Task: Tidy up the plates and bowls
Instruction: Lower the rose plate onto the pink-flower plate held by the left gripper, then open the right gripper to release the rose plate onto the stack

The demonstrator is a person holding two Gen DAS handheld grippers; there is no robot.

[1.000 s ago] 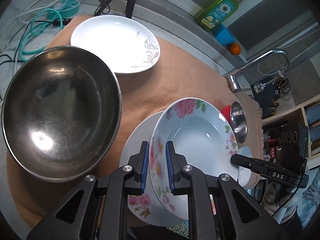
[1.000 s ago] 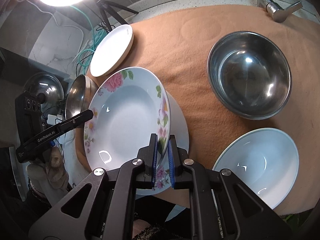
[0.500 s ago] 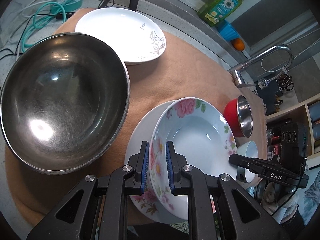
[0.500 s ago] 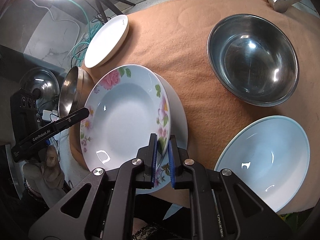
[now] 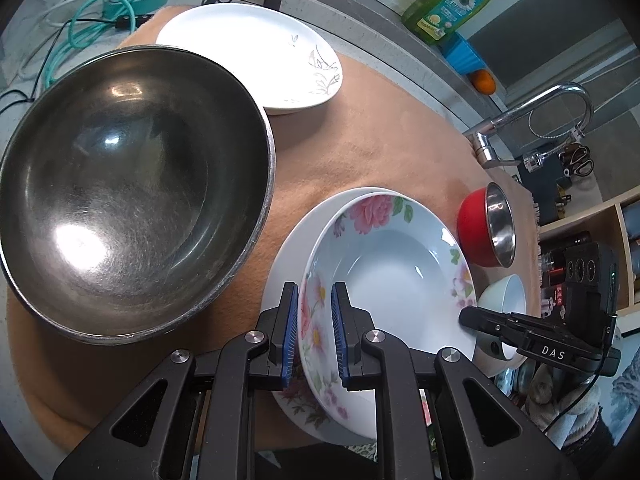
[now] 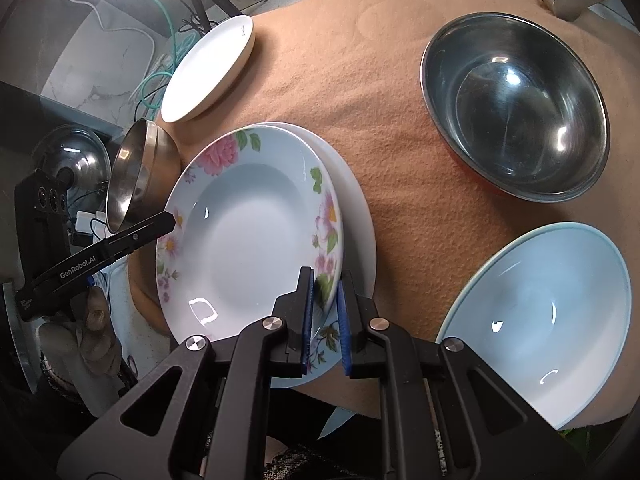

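A floral-rimmed plate point(image 5: 392, 264) point(image 6: 248, 240) sits just over a larger white plate point(image 5: 296, 248) point(image 6: 360, 200) on the orange cloth. My left gripper point(image 5: 314, 332) pinches its left rim. My right gripper point(image 6: 323, 312) pinches its opposite rim, and its finger shows in the left wrist view point(image 5: 520, 332). A large steel bowl point(image 5: 128, 184) is left of the plates. A white plate with a grey sprig point(image 5: 256, 52) point(image 6: 208, 68) lies further back.
A red-and-steel bowl point(image 5: 486, 228) point(image 6: 516, 108) and a pale blue bowl point(image 6: 540, 312) point(image 5: 500, 296) sit to the right of the plates. A faucet point(image 5: 532, 116), a soap bottle point(image 5: 448, 0) and cables point(image 5: 100, 12) line the counter behind the cloth.
Both grippers have carried the floral plate lower and closer over the white plate, and the steel bowl and the other bowls loom larger in both views.
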